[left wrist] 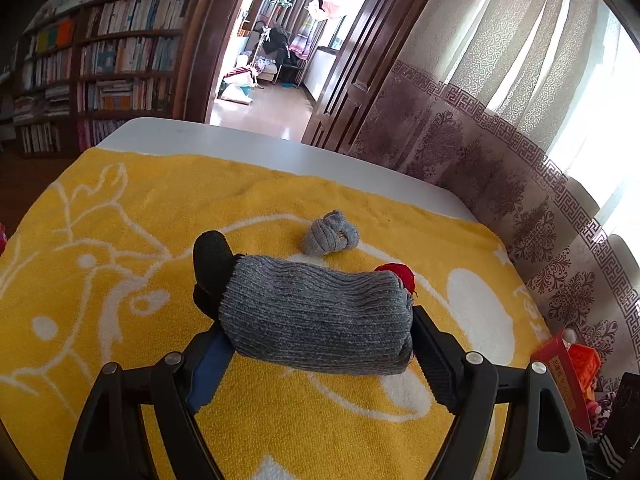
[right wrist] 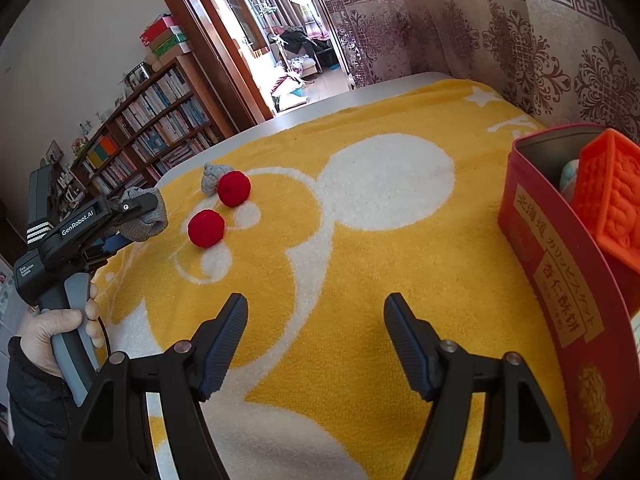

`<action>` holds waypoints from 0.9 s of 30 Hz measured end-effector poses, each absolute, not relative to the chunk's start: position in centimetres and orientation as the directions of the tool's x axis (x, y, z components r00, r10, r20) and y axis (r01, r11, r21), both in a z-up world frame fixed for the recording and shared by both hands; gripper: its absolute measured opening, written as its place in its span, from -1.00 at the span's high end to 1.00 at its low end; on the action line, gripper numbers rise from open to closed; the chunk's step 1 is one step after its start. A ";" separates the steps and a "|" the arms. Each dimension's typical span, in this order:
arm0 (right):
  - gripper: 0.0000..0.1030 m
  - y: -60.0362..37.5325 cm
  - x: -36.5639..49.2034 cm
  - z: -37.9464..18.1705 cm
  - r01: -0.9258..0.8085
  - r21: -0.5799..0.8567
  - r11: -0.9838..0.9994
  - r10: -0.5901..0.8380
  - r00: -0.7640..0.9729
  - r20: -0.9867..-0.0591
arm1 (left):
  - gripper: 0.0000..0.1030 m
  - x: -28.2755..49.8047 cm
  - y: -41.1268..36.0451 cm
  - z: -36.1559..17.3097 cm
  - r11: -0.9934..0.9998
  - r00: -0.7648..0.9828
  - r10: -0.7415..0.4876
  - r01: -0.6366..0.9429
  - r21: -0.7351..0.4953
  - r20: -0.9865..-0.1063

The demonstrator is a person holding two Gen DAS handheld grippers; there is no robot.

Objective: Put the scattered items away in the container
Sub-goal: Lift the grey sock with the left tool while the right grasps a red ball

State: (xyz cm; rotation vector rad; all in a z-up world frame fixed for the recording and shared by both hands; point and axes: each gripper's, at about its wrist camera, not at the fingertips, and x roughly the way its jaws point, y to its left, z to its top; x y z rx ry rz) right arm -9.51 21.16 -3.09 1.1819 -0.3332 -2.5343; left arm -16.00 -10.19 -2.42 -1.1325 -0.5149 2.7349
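Note:
A rolled grey sock with a black end [left wrist: 316, 312] sits between the fingers of my left gripper [left wrist: 316, 322], which is shut on it above the yellow towel [left wrist: 120, 240]. The right wrist view shows that left gripper [right wrist: 138, 216] at the left, held by a hand, with the grey sock [right wrist: 150, 218] in its tips. On the towel lie a small grey sock ball [left wrist: 330, 234] and two red balls [right wrist: 234, 188] [right wrist: 206, 228]. My right gripper [right wrist: 316, 312] stands open over the towel with nothing between its fingers. The red tin [right wrist: 560, 280] stands at the right.
An orange block [right wrist: 612, 200] stands up out of the red tin, which is also at the right edge of the left wrist view [left wrist: 560, 364]. The white table's far edge [left wrist: 240, 140] shows beyond the towel. A patterned curtain [left wrist: 500, 160] hangs close to the right, and a bookshelf [left wrist: 120, 72] stands beyond the table.

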 end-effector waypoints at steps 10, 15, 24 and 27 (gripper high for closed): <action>-0.44 21.0 -9.2 -3.1 0.202 0.343 -0.917 -0.392 -0.612 -0.688 | -0.64 -11.8 -10.6 -2.4 -0.973 -0.749 0.136 0.022 -0.229 -0.649; -0.44 21.4 -9.5 -3.4 0.187 0.361 -0.914 -0.397 -0.605 -0.691 | -0.64 -11.5 -10.2 -2.2 -0.978 -0.761 0.127 0.013 -0.210 -0.637; -0.44 19.2 -10.4 -2.2 0.214 0.299 -0.930 -0.367 -0.555 -0.746 | -0.64 -11.2 -10.6 -1.9 -0.972 -0.764 0.145 0.008 -0.235 -0.628; -0.45 16.4 -11.1 0.1 0.303 0.288 -0.908 -0.413 -0.543 -0.731 | -0.64 -11.1 -10.9 -1.9 -0.968 -0.763 0.154 0.012 -0.252 -0.627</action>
